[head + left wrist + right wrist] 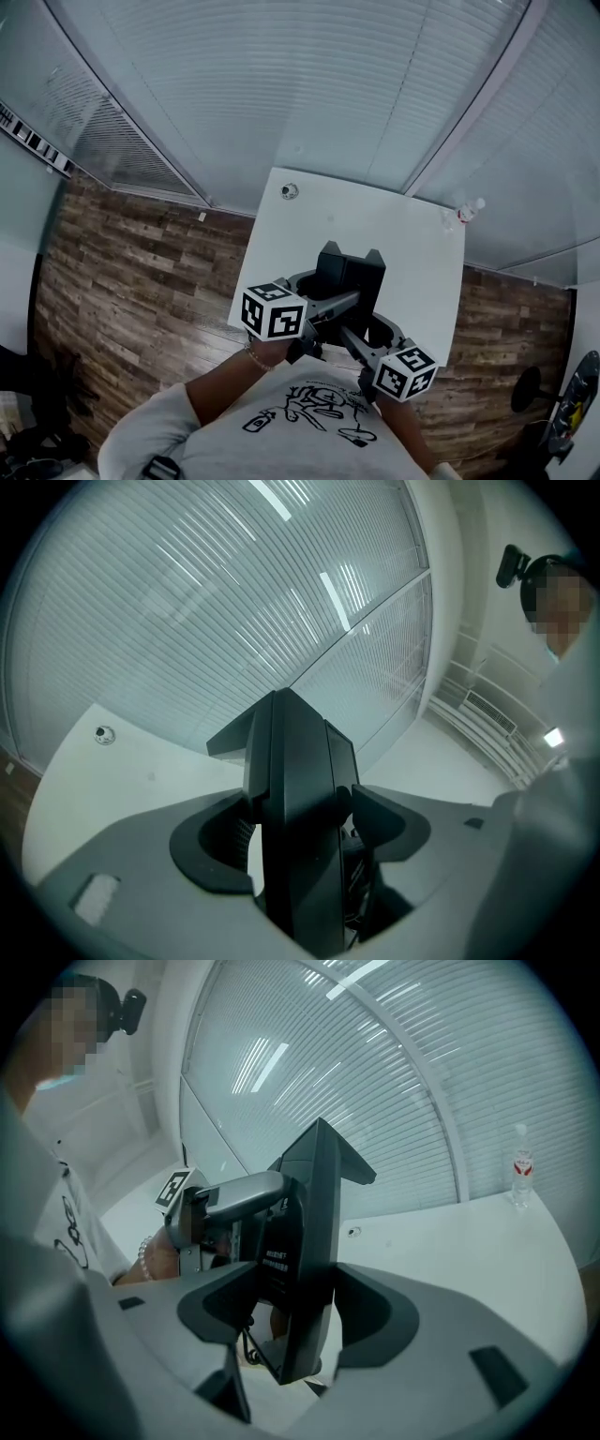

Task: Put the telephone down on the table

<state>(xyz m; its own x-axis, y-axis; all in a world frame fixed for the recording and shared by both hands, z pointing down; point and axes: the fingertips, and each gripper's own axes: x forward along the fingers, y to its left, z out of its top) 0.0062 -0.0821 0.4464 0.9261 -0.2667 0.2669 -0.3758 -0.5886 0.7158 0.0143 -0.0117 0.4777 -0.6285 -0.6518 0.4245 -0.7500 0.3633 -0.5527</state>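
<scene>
Phone label illegible, L tongs, R tongs

Head view overhead — gripper views flanking telephone

A: Light in the head view?
B: Dim, w/ a cold bluish tint. The white table is the brightest part; the wood floor stays dark, and the bottom corners are nearly black.
A: And both gripper views?
B: Strong fisheye: round pic, black border, and the lines of the blinds bend much. Bright streaks lie on them as glare. One small lamp is overexposed. The telephone is approx. a black silhouette, few details. The near foreground is soft, not in focus.
A: Shadows?
B: Soft only, no hard edges.
</scene>
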